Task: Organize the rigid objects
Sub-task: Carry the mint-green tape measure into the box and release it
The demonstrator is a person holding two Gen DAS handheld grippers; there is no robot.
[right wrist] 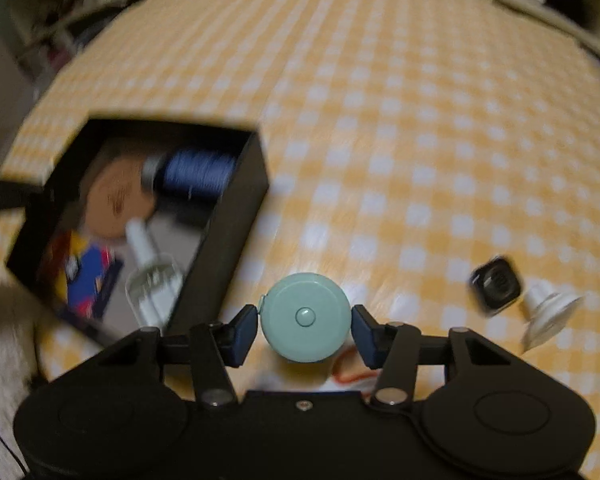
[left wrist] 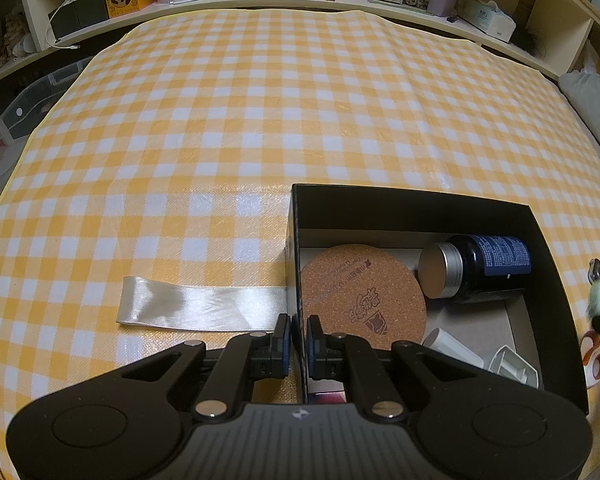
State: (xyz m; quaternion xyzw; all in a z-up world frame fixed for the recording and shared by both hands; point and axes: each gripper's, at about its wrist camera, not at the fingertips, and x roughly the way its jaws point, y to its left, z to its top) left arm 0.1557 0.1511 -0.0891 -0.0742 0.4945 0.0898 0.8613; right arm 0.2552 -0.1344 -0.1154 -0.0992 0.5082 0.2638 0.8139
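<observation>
Two padded fingers of the right gripper (right wrist: 305,330) stand either side of a mint-green round tape measure (right wrist: 305,316), face and centre button turned up toward the camera; a sliver of gap shows at each pad, so whether they press on it I cannot tell for sure, though the disc looks lifted off the yellow checked tablecloth (right wrist: 420,140). Being a flat disc, it has no long axis to line up; its thin axis points along the fingers' line of sight, and the pads meet its rim across the full width. Its destination, the black open box (right wrist: 240,216), lies to the left and slightly ahead of this gripper, close by. So the right hand is the nearer one for carrying, I judge. Meanwhile the left gripper (left wrist: 299,342) is pinched nearly shut on the box's left wall, steadying it; inside lie a cork coaster (left wrist: 364,296) and a dark bottle (left wrist: 476,268) on its side, cap pointing left.
</observation>
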